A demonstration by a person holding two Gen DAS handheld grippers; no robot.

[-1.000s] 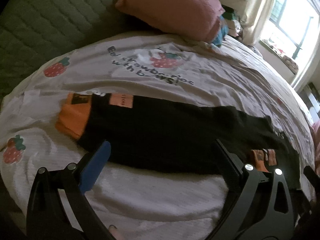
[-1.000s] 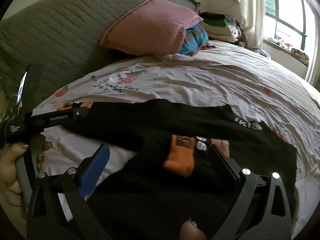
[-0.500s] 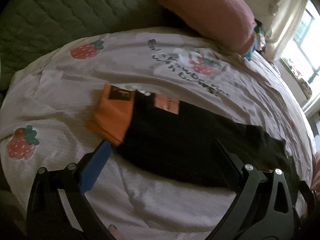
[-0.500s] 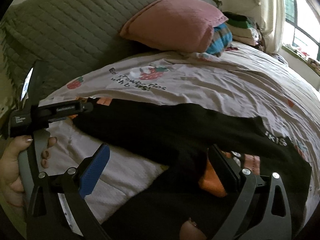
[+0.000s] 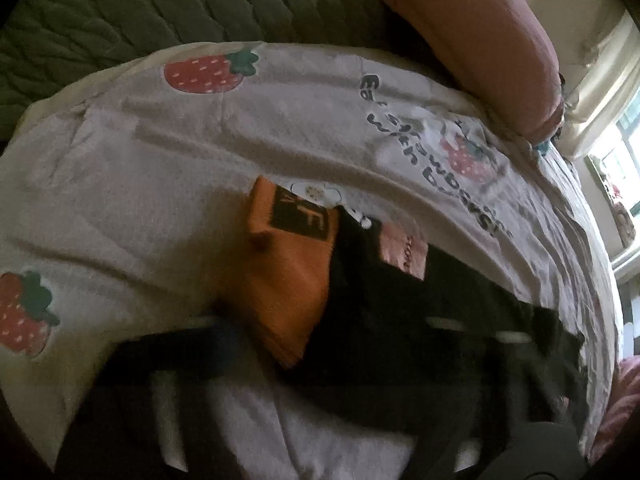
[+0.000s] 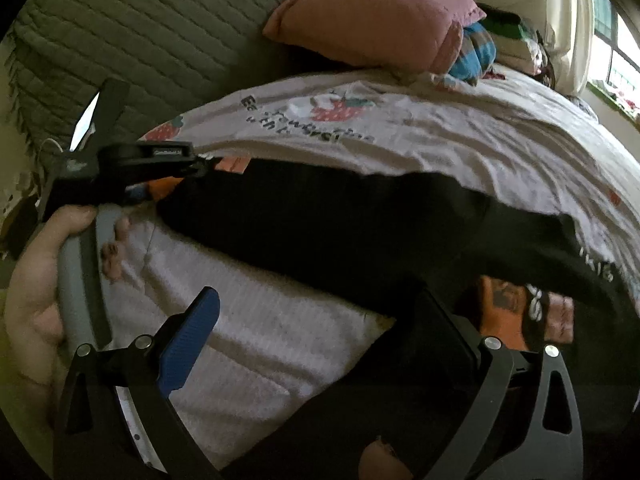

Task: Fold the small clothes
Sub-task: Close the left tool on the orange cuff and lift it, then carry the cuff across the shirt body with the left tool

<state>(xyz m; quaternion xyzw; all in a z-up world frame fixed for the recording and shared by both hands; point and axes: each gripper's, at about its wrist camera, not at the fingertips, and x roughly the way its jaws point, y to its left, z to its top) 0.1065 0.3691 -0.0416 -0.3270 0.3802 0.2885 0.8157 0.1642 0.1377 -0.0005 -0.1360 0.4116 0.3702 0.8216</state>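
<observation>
Across the bed, a pale sheet (image 6: 460, 148) printed with strawberries and dark lettering fills most of both views, with a quilted grey-green headboard (image 6: 160, 32) behind it toward twelve o'clock and a pink pillow (image 6: 372, 20) leaning there, striped blue cloth tucked at its three o'clock side. On the sheet lies the black garment (image 6: 340, 224), a small top spread flat, reaching from ten o'clock to four o'clock in the right wrist view; one orange cuff (image 5: 288, 280) ends its sleeve near the centre of the left wrist view, the other (image 6: 504, 312) shows at about four o'clock in the right view. The right tongs (image 6: 320, 320) stand released, wide apart, the blue pad over bare sheet and the dark finger over the black cloth, neither pressing it. The left tongs (image 6: 200, 170), gripped by a hand (image 6: 40, 280) at nine o'clock, are closing at the far orange cuff; motion blur hides whether cloth is pinched yet.
</observation>
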